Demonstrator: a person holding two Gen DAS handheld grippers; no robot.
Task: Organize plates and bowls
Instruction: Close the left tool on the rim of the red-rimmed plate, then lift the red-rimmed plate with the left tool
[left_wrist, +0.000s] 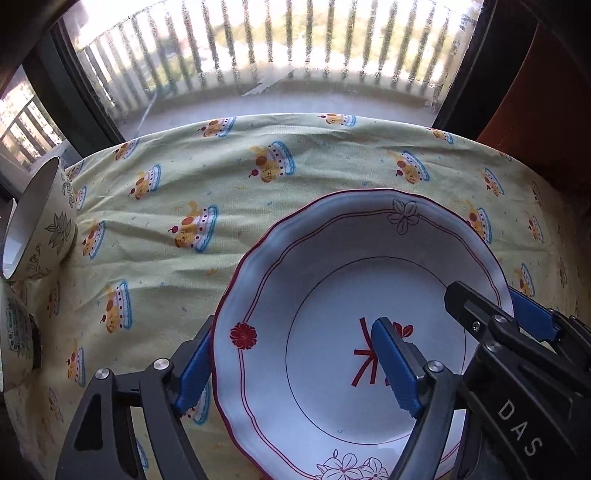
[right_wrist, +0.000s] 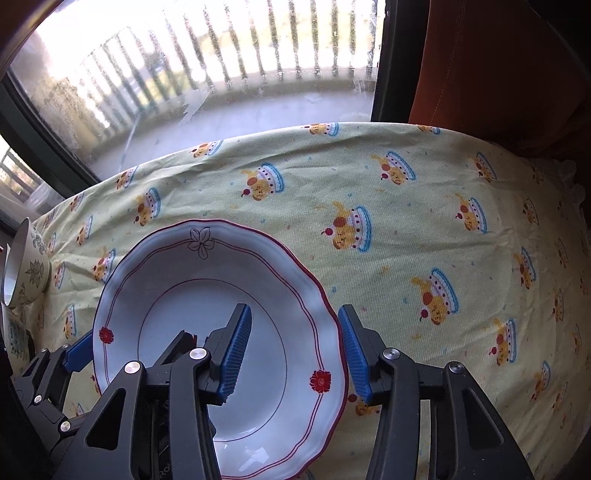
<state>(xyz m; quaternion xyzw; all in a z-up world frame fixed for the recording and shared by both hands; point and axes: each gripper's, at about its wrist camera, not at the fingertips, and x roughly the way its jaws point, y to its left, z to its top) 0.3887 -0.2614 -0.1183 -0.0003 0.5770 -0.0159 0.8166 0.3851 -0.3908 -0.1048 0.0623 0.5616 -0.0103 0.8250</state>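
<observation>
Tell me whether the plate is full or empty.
Empty: the plate shows only its bare white inside and painted flowers; no food is visible.

Only readable text I can spot is "DAS", white letters on the black body of the right gripper (left_wrist: 513, 317), seen from the left wrist.

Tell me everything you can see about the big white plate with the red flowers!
The plate is deep, glossy and white, like ceramic, with a wavy dark-red edge, thin red lines, small red flowers and outlined blossoms on its rim. It lies right way up and empty on the yellow tablecloth. The left gripper straddles one side of its rim and the right gripper the opposite side; whether their pads press the rim cannot be told.
</observation>
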